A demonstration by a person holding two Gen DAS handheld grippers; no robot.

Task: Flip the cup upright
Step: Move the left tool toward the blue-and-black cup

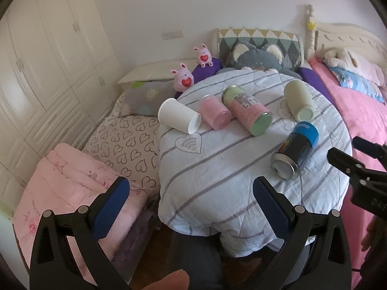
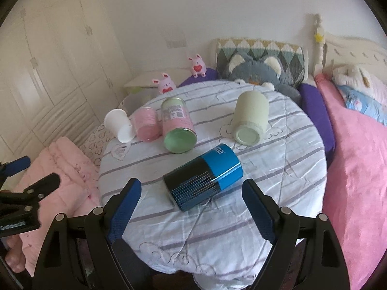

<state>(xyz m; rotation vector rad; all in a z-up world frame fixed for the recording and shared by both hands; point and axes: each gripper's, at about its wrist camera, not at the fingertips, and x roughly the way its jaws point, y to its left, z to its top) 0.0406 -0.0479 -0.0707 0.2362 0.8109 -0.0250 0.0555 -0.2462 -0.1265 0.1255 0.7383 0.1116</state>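
Note:
Several cups and cans lie on their sides on a round table under a striped white cloth. A white paper cup lies at the far left, then a pink cup, a pink-and-green can, a pale green cup and a blue-and-black cup. My left gripper is open over the near table edge. My right gripper is open just short of the blue-and-black cup; it also shows in the left wrist view.
Folded pink quilt and heart-print bedding lie left of the table. A bed with a pink cover is on the right. Plush toys and a grey cat cushion sit behind. White wardrobes stand at left.

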